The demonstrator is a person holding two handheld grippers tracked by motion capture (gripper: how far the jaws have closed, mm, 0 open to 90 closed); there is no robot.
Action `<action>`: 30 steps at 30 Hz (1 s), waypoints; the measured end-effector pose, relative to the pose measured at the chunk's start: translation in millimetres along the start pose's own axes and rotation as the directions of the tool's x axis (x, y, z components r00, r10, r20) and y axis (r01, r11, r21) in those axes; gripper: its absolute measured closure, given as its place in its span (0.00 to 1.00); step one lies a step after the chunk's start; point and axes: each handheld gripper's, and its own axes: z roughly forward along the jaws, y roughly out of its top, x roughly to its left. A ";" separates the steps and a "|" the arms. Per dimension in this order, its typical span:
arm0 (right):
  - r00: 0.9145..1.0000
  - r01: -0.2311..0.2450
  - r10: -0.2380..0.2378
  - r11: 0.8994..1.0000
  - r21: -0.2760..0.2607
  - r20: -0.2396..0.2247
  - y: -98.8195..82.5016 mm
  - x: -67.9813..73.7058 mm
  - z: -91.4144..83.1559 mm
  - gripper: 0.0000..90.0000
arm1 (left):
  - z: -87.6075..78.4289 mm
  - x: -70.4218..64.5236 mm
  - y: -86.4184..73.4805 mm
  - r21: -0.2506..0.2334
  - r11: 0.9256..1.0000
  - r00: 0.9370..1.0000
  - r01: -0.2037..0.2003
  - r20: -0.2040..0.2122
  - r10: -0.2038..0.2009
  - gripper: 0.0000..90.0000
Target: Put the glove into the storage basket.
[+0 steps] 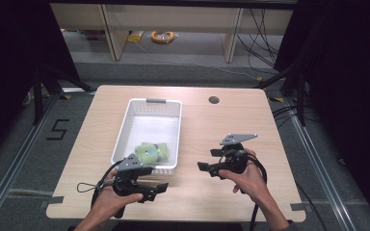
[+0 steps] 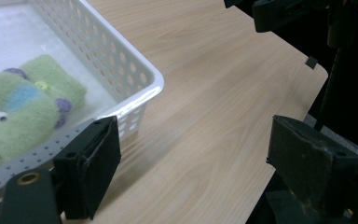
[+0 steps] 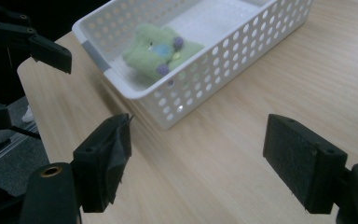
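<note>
Green plush toy [image 1: 150, 152] seen in white basket [image 1: 125, 120], near end; left tool [image 1: 160, 187] nearer (right tool [image 1: 206, 167] beside basket); both wide, empty.

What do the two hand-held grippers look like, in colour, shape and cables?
Both grippers, left and right, are black with two blocky jaws faced with dark pads. Each carries a grey three-cornered plate on top. A black cable trails from each toward the table's near edge.
</note>
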 end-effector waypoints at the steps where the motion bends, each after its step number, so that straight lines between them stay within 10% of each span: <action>1: 1.000 -0.012 0.012 1.000 -0.002 -0.012 -3.3 0.5 -0.5 0.27 | 0.7 -0.6 -1.3 0.004 1.000 1.000 0.005 0.000 -0.005 0.18; 30: 0.998 -0.043 0.041 0.998 -0.050 -0.039 -64.1 -2.0 -10.3 0.22 | 15.4 -12.4 -39.9 0.022 1.000 1.000 -0.012 -0.007 0.013 0.19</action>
